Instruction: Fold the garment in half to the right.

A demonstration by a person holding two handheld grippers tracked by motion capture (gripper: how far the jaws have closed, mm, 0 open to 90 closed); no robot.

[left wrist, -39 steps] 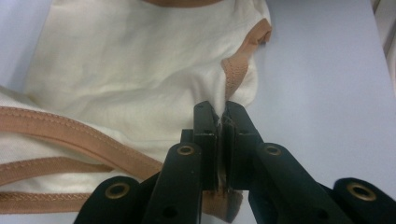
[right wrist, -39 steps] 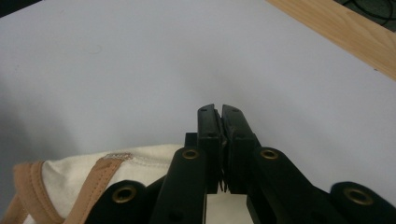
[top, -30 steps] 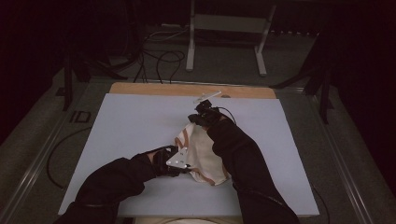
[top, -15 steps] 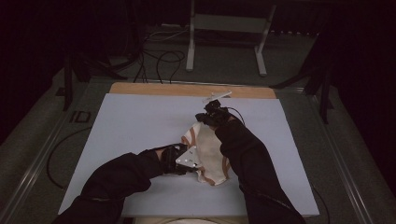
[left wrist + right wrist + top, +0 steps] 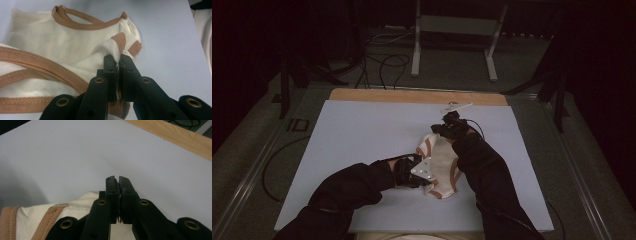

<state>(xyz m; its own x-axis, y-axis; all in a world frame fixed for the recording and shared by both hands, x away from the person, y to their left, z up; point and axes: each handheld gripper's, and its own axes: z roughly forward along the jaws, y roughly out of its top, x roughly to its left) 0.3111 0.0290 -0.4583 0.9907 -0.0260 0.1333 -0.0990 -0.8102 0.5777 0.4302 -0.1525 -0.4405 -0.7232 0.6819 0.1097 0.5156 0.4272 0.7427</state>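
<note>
A cream garment (image 5: 443,159) with tan trim lies crumpled right of centre on the pale mat (image 5: 362,135). My left gripper (image 5: 428,176) is at its near end, shut on a fold of cream cloth beside a tan-edged corner. The left gripper view shows that pinch (image 5: 118,57) and the garment (image 5: 62,50) spreading away to the left. My right gripper (image 5: 438,130) is at the garment's far end with its jaws pressed together. In the right gripper view its tips (image 5: 117,178) reach past the cloth edge, and the garment (image 5: 32,220) runs under the jaws.
A wooden strip (image 5: 412,95) borders the mat's far edge, with a small white object (image 5: 458,106) lying near it. Beyond the table stand a metal frame (image 5: 452,25) and loose cables (image 5: 382,60) on the floor. Bare mat stretches to the left.
My right gripper has moved away toward the far edge, drawing the garment's far end out. My left gripper has slid a little to the right along the near end.
</note>
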